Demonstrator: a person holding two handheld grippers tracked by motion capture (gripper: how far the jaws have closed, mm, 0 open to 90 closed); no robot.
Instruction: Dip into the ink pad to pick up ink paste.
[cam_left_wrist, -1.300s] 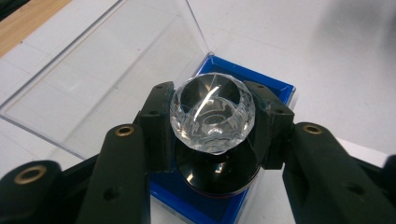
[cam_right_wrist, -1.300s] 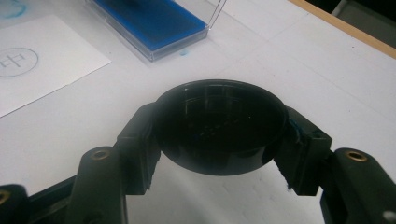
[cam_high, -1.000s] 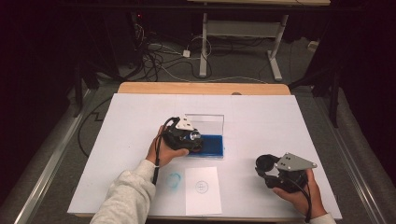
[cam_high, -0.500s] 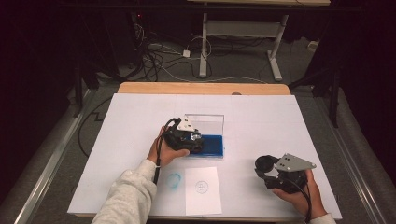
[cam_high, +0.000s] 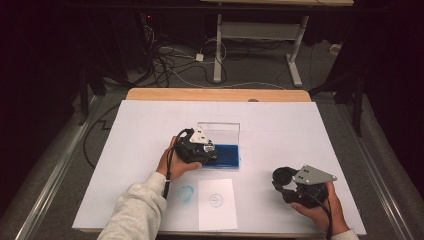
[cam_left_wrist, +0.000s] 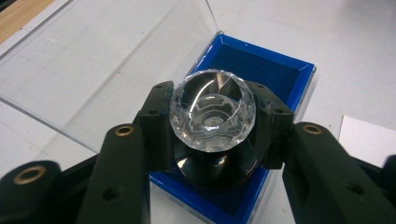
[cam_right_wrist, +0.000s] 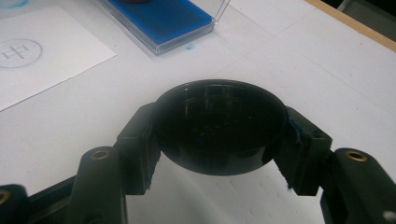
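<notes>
My left gripper (cam_high: 204, 151) is shut on a stamp with a clear faceted knob (cam_left_wrist: 212, 109) and a dark round base. It holds the stamp upright over the left end of a blue ink pad (cam_high: 227, 156) (cam_left_wrist: 261, 60), whose clear lid (cam_high: 220, 131) (cam_left_wrist: 93, 60) stands open behind. My right gripper (cam_high: 283, 183) sits near the table's front right, shut on a black round cap (cam_right_wrist: 219, 126) (cam_high: 284, 176) held just above the table. A white paper (cam_high: 216, 202) (cam_right_wrist: 37, 56) bearing a round blue stamped mark lies in front of the pad.
A blue ink smudge (cam_high: 186, 193) marks the white table cover (cam_high: 300, 130) left of the paper. The table's wooden far edge (cam_high: 215, 94) shows beyond the cover. Cables and desk legs stand on the floor behind.
</notes>
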